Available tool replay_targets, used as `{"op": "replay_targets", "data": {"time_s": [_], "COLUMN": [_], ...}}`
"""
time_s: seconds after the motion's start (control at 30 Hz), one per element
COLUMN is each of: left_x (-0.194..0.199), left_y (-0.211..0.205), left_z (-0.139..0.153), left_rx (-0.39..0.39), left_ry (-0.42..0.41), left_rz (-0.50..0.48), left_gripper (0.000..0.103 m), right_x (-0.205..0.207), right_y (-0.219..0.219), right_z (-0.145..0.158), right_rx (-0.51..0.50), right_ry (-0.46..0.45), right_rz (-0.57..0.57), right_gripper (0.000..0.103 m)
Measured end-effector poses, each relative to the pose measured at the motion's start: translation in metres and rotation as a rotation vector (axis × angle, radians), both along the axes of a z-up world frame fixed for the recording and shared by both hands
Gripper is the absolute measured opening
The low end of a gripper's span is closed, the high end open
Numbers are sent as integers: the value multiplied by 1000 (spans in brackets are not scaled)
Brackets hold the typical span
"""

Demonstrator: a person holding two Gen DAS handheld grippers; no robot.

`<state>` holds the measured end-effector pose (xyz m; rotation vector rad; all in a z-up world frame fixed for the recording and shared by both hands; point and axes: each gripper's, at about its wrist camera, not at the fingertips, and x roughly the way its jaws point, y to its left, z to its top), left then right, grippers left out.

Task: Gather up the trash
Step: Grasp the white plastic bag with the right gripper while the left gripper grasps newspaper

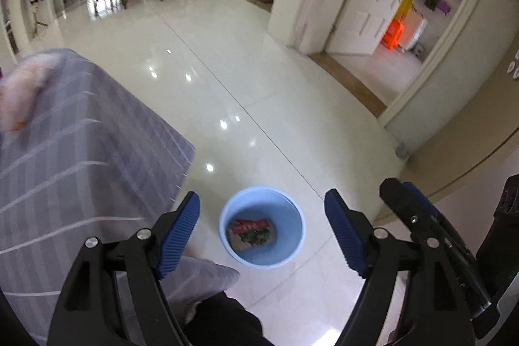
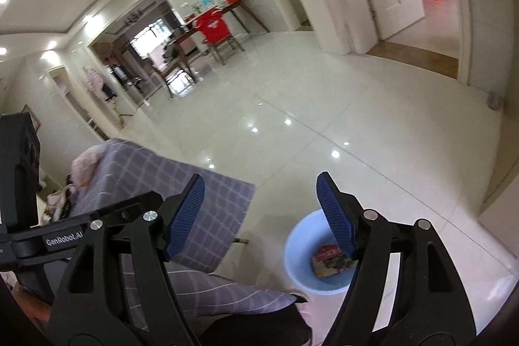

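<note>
- My left gripper (image 1: 261,224) hangs wide open and empty; my right gripper (image 2: 261,213) is the same (nothing between either pair of pads).
- Below both, the blue bin (image 1: 223,235) stands on the tiled floor (image 1: 259,86) with a red-and-green snack wrapper (image 1: 251,232) flat inside.
- I judge the wrapper light, crinkly and slippery: pinch an edge.
- Only the right view shows clutter beyond the checked cloth (image 2: 181,180).

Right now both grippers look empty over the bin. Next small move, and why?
Probably swing the left gripper left, toward the grey striped tablecloth, to look for more trash. Both it and the right gripper are open and hold nothing, and the round light-blue plastic bin already contains a red and green printed packet.
</note>
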<state>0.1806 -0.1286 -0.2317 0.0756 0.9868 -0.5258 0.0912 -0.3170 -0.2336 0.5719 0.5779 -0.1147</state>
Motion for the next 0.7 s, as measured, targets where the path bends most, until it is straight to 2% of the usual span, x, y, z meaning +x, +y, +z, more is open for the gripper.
{"op": "replay_targets", "data": {"time_s": [0.2, 0.33, 0.43, 0.53, 0.7], "left_x": [-3, 1, 7, 15, 27], "left_y": [59, 120, 178, 237, 306], "left_z": [37, 58, 68, 70, 58], "left_rx": [-16, 31, 60, 21, -41], "left_ry": [-69, -131, -158, -138, -69], "left_rz": [105, 234, 373, 499, 599], "left_gripper": [78, 81, 84, 85, 85], "right_x": [22, 44, 62, 82, 118], "right_y": [52, 94, 129, 166, 213], "right_z": [32, 53, 63, 70, 75], "right_rx": [-25, -40, -58, -84, -109], "right_ry": [-47, -65, -73, -65, -54], "right_rz": [123, 220, 296, 367, 446], "right_gripper": [72, 73, 74, 74, 74]}}
